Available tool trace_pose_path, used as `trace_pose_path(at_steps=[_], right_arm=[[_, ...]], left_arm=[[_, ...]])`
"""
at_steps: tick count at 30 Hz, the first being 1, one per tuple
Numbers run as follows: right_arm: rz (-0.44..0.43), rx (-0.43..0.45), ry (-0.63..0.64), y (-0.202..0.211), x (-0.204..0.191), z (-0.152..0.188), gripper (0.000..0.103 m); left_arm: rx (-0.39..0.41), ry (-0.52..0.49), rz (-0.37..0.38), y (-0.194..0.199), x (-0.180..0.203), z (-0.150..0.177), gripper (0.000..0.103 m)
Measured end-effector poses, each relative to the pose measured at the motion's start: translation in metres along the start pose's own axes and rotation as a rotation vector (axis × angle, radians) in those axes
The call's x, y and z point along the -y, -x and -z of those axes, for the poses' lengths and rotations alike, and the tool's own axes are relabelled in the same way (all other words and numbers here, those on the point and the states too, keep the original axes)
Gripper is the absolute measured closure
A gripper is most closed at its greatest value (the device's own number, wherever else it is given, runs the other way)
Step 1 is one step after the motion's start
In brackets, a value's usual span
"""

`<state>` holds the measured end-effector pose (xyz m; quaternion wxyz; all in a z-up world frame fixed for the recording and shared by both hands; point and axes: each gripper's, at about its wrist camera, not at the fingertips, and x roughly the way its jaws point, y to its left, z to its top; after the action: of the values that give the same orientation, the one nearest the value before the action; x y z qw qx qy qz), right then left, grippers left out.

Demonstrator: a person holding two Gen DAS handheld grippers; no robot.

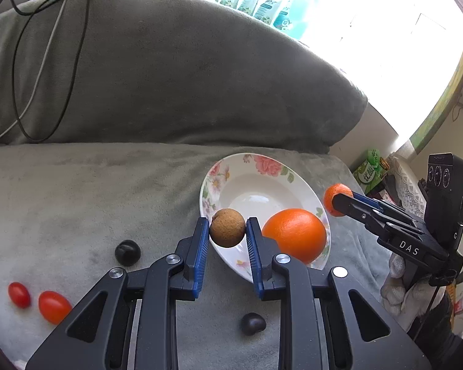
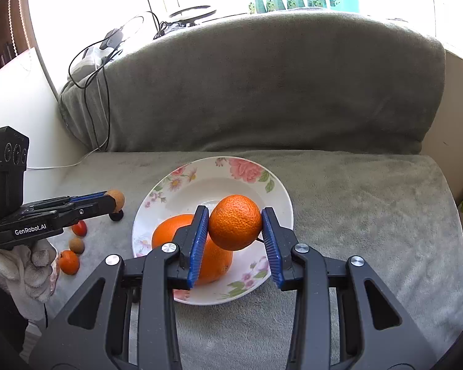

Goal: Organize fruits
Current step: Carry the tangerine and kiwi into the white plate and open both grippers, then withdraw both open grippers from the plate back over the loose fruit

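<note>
The floral plate (image 2: 281, 203) sits near the middle of a grey plush sofa seat (image 2: 370, 215), its far rim close to the backrest (image 2: 277, 86). To the plate's right the seat lies bare as far as its edge; the plate's left side is crowded with loose fruit.

On the plate lies one large smooth orange (image 1: 294, 234). The left gripper (image 1: 227, 231) is clamped on one round, rough brown longan (image 1: 227, 227), held above the plate's left rim. The right gripper (image 2: 235, 228) is closed on one small, pebbly-skinned tangerine (image 2: 235, 226), held over the plate's centre.

Left of the plate on the seat lie two glossy oval cherry tomatoes (image 1: 54, 306), two dark round fruits (image 1: 127, 252), a second longan (image 2: 77, 244) and another small tangerine (image 2: 68, 262).
</note>
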<state>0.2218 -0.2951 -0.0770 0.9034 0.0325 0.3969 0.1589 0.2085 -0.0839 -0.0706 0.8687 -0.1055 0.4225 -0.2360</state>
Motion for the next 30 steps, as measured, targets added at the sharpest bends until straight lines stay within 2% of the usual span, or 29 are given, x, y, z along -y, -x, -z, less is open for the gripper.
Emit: trace_pose_path(at_steps=[14, 15, 16, 17, 19, 22, 24, 26, 28, 30], right_arm=[[-0.007, -0.033, -0.025, -0.017, 0.005, -0.007, 0.064], [-0.009, -0.033, -0.027, -0.017, 0.005, -0.007, 0.061], [-0.008, -0.028, -0.028, -0.016, 0.005, -0.008, 0.045], [-0.003, -0.018, -0.029, -0.015, 0.005, -0.008, 0.036], [0.003, 0.002, -0.025, -0.011, 0.003, -0.01, 0.034], [0.009, 0.01, -0.027, -0.008, 0.002, -0.012, 0.032], [0.016, 0.02, -0.028, -0.005, 0.002, -0.013, 0.023], [0.02, 0.037, -0.03, -0.002, 0.002, -0.013, 0.013], [0.018, 0.049, -0.037, 0.002, 0.002, -0.013, 0.009], [0.013, 0.055, -0.043, 0.004, 0.002, -0.014, 0.007]], left_arm=[[-0.018, -0.039, -0.003, -0.008, 0.013, -0.001, 0.08], [-0.018, -0.041, -0.002, -0.008, 0.014, -0.001, 0.077], [-0.017, -0.042, 0.0, -0.009, 0.014, -0.002, 0.067], [-0.017, -0.042, 0.003, -0.009, 0.015, -0.002, 0.06], [-0.015, -0.045, 0.003, -0.008, 0.015, -0.002, 0.059], [-0.013, -0.049, 0.0, -0.007, 0.015, 0.0, 0.049], [-0.011, -0.064, -0.007, -0.005, 0.017, 0.001, 0.047], [-0.005, -0.078, -0.018, -0.003, 0.018, 0.003, 0.033], [0.002, -0.089, -0.028, 0.0, 0.019, 0.004, 0.032], [0.004, -0.101, -0.042, 0.001, 0.021, 0.005, 0.026]])
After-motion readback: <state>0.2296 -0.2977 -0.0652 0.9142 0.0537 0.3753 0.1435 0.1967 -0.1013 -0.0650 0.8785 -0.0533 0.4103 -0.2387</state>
